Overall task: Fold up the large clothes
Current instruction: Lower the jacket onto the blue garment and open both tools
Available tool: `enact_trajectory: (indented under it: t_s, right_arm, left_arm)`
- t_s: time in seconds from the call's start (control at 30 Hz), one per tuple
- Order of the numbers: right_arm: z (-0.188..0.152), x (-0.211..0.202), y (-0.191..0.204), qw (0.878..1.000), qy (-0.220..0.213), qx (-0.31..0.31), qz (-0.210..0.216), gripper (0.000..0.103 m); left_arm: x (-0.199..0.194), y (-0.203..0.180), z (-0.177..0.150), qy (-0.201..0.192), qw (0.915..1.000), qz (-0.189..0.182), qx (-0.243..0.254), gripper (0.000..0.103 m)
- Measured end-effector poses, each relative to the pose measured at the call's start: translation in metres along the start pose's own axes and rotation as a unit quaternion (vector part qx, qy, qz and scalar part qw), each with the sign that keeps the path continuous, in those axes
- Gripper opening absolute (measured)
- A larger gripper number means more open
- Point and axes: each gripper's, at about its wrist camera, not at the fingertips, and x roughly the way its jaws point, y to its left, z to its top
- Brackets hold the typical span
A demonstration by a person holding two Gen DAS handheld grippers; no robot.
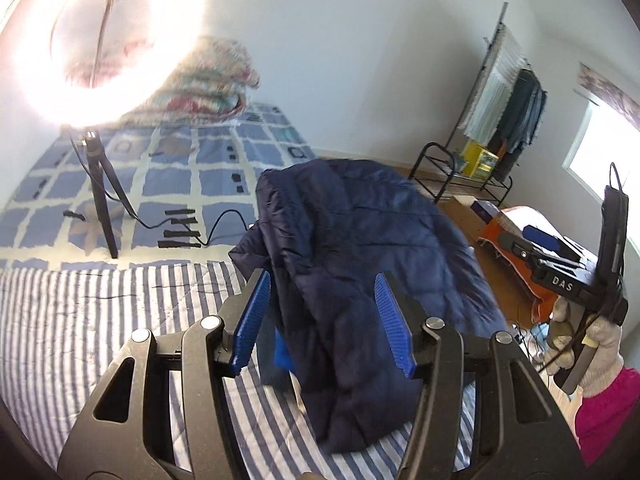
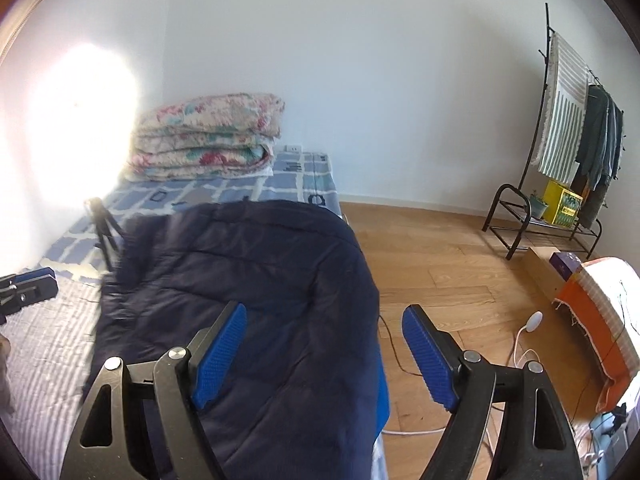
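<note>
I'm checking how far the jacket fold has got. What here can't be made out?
- Left wrist view: ring light glare washes out the folded quilt.
- Right wrist view: the navy jacket near edge is cut off behind the right tool.
- Sleeves: tucked out of sight in both views.

left tongs spread wide, right tongs spread wide, both empty

White walls. Wood-plank floor. Bed against wall, striped and blue-check covers; folded floral quilt at its far end. Lit ring light on tripod on the bed. Clothes rack in far right corner. Window, right.
</note>
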Motion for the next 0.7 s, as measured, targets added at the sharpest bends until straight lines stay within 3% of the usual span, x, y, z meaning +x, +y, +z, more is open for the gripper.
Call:
enact_trajectory:
  t_s: [0.23, 0.47, 0.7]
  right_arm:
    - [-0.005, -0.111, 0.027, 0.999, -0.03, 0.019, 0.019, 0.084]
    - [-0.021, -0.216, 0.058, 0.998, -0.052, 0.027, 0.038, 0.085]
    - [-0.052, -0.292, 0.083, 0.997, -0.055, 0.031, 0.041, 0.088]
  left_arm:
    - [-0.111, -0.025, -0.017, -0.021, 0.9994, -0.019, 0.021, 0.056]
    - [-0.23, -0.043, -0.043, -0.061, 0.9967, -0.002, 0.053, 0.06]
    - [-0.311, -0.059, -0.085, -0.077, 0.9945, 0.001, 0.071, 0.064]
